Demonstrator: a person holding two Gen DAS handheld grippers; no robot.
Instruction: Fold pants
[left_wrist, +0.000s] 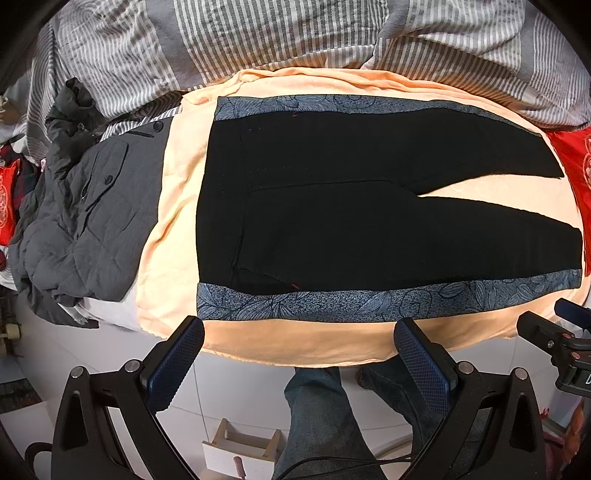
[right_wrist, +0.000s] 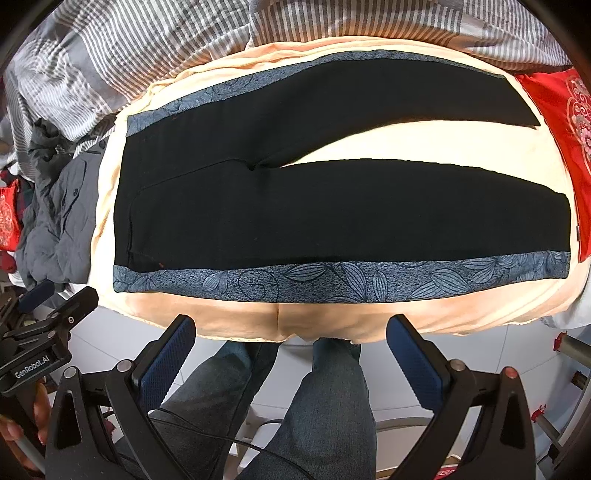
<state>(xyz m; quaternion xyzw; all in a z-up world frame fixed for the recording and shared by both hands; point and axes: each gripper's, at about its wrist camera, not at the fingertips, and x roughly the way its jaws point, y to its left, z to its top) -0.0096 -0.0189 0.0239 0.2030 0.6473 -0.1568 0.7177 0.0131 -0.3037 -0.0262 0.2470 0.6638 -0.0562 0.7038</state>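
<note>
One pair of black pants (left_wrist: 369, 206) lies spread flat, with two legs and two blue patterned side stripes, one along each outer edge. Under it is one peach sheet (left_wrist: 177, 206) on the bed. One striped grey-and-white duvet (left_wrist: 221, 40) is bunched behind it. One dark grey quilted jacket (left_wrist: 81, 206) lies in a heap at the waist end, with two round buttons showing on it. Two red embroidered cushions are seen, one (left_wrist: 576, 173) beyond the leg ends and one (left_wrist: 7, 199) past the jacket. Two hand-held grippers are in view, the left hand-held gripper (left_wrist: 297, 363) and the right hand-held gripper (right_wrist: 291, 360), each with two blue-padded fingers set wide apart. Two legs in blue jeans (right_wrist: 332, 406) stand below, and one small wooden box (left_wrist: 245, 450) sits on the floor.
</note>
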